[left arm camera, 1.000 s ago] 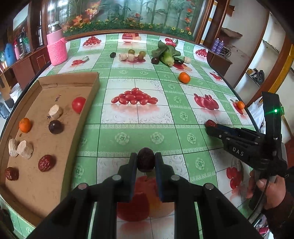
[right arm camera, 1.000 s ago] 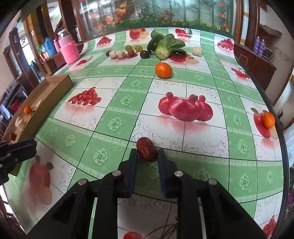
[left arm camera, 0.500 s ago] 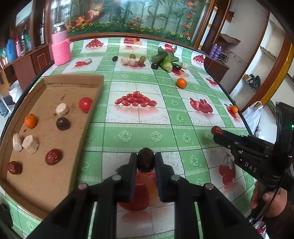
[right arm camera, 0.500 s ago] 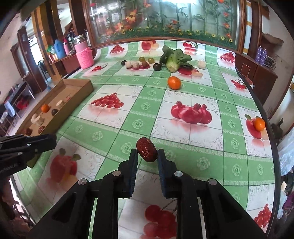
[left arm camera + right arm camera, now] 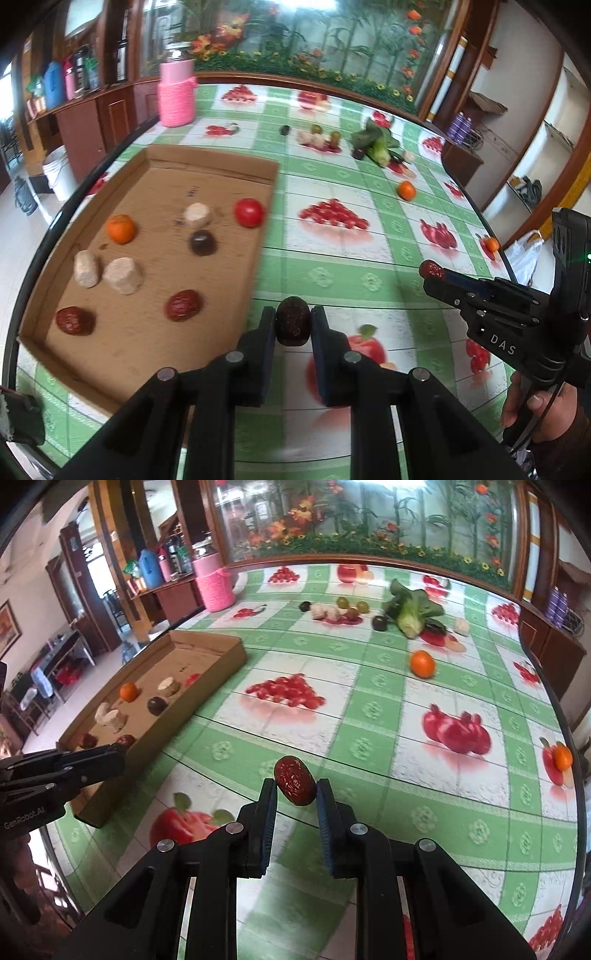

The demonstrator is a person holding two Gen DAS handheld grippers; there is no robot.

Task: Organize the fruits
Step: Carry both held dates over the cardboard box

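red date pinched, cardboard tray beside

A dark brown wrinkled oval date stands upright, pinched just beside the shallow brown cardboard tray. A glossy red wrinkled date tilts in the other grip, well right of that tray. Inside the tray: two red dates, a tangerine, a tomato, a dark plum, pale chunks.

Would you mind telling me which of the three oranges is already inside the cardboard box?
The orange near the cardboard box's left wall. The other two sit on the tablecloth: one near the greens, one at the table's right edge.
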